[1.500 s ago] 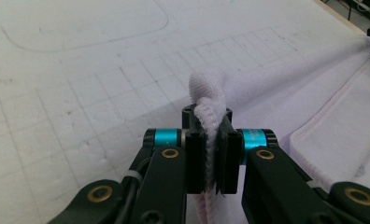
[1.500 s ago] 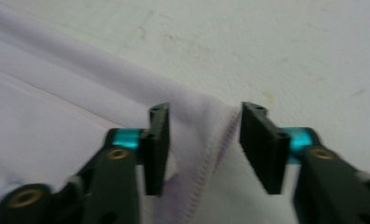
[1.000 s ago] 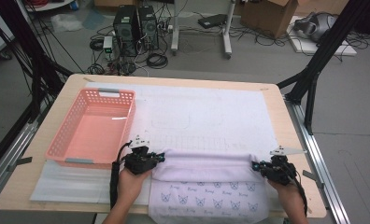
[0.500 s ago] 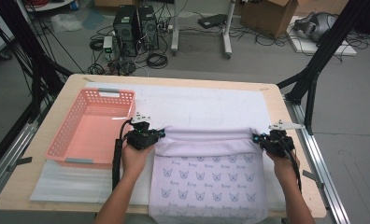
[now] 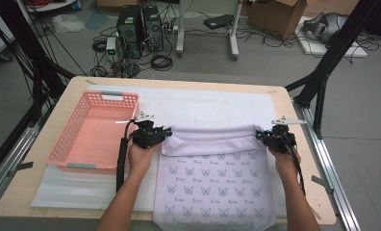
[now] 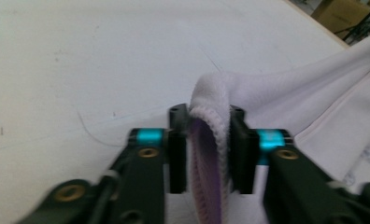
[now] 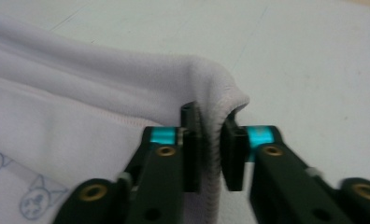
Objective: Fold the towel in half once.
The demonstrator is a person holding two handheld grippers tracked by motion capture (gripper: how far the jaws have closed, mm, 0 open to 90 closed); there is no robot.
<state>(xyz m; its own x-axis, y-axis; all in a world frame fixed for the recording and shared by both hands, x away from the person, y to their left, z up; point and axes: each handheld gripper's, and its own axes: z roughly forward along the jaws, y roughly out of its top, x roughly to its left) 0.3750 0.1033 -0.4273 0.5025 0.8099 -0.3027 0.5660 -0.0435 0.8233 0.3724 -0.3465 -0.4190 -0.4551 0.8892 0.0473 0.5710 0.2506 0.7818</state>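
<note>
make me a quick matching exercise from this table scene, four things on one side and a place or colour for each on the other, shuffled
Things:
1. basket
2. cloth
3. left gripper
4. right gripper

Descriptions:
a. at the cloth's far right corner
b. pink, on the left of the table
c. pale, printed with cat faces
d. at the cloth's far left corner

Pairs: 1-b, 2-c, 3-d, 4-a

Near edge of pale lilac cat-print cloth (image 5: pixel 212 185) cut off by bottom of high view. Print too small there to read beside cat heads. Person's forearms cut at bottom edge. Cloth corner (image 6: pixel 211 154) blurred in left gripper view, its lower part past frame bottom. Cloth hem (image 7: pixel 216 140) in right gripper view hides inner pad faces; contact unclear.
</note>
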